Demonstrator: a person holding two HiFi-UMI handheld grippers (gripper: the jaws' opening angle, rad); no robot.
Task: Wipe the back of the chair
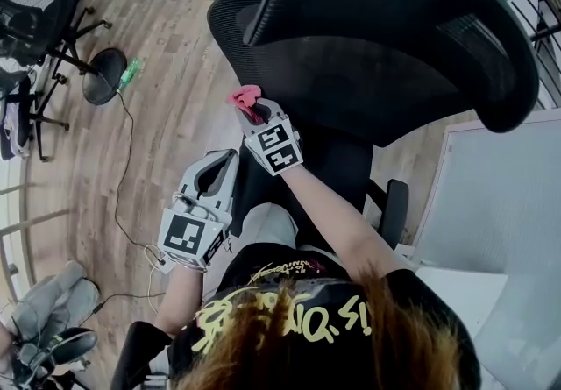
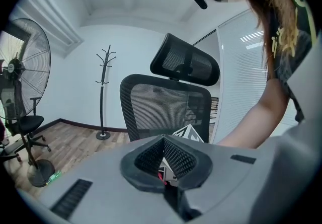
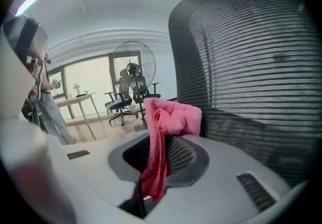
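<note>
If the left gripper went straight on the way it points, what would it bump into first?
Probably the right gripper, whose marker cube sits just ahead of the left gripper. The chair back lies beyond. Depth is unclear.

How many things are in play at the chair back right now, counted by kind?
Grippers: 2, the left gripper shut and empty, the right gripper shut on the cloth.
Cloth: 1, pink.
Chair: 1, black mesh.
Total: 4.
</note>
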